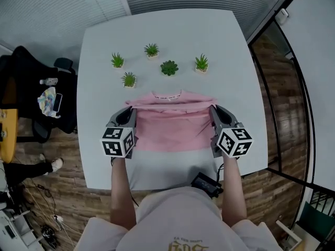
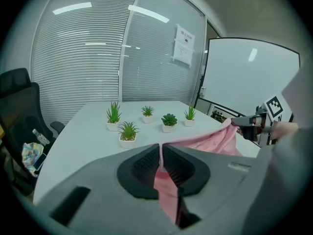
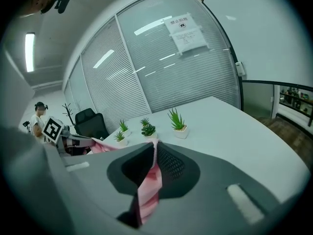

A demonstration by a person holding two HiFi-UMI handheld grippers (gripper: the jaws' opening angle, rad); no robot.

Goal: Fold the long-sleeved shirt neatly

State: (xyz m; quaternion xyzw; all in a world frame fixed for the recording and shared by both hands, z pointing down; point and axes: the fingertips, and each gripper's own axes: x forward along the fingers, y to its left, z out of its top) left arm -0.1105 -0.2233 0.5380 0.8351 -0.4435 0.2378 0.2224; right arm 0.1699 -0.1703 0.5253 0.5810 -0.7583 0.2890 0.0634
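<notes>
We see a white table (image 1: 209, 35) on a wood-plank floor (image 1: 94, 203), with slatted blinds (image 1: 52, 14) beyond its far edge. A black office chair (image 1: 26, 69) stands off its left edge. A whiteboard (image 2: 249, 77) fills the wall to the right.

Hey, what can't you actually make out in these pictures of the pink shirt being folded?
- Sleeves of the pink shirt: head view, unseen; folded cloth, the left claw and the right claw cover its sides.
- Paper notice: both gripper views, print too small.
- Black device: head view, too small to identify.
</notes>
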